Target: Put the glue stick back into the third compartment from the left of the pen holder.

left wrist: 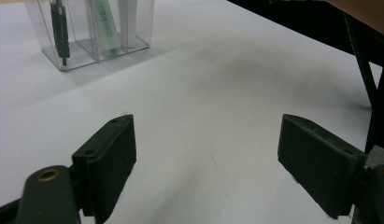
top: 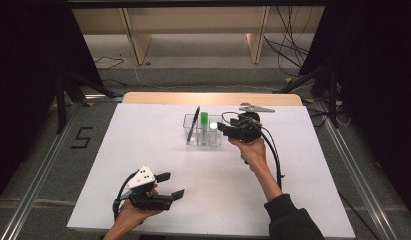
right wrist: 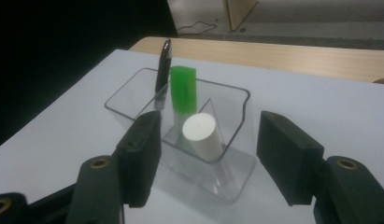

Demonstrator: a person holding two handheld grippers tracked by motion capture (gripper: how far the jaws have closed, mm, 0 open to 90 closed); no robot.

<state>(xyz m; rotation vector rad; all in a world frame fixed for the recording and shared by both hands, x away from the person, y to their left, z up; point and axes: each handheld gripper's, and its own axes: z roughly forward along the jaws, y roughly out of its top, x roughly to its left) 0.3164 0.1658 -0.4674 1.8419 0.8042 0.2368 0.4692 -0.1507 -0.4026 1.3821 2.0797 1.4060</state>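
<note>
The white counter carries one cluster of things toward its far middle, with bare sheet everywhere else. The largest of them is a clear plastic organizer, a thin-walled box split by inner partitions. It looks light and rigid but slick, so a pinch on a wall could slide it or tip it; I would judge it better left standing as a holder than lifted.

Three things stand in it. A black pen leans in the left compartment, tall, stiff and slim, its top well above the rim, which is the natural place to take it. Next to it is a green-capped marker, upright, its squarish cap giving flat faces for a firm hold. Nearest the camera in the right gripper view is a white cylinder, tilted, its round end facing up; smooth and round, it may roll between flat pads, so a squeeze across its upper body seems safest. What it is exactly I cannot tell.

The right tongs hover just before the organizer, spread apart and holding nothing, bracketing the white cylinder in their own view. The left tongs rest low near the counter's front left, well apart from the organizer, likewise released and empty.
</note>
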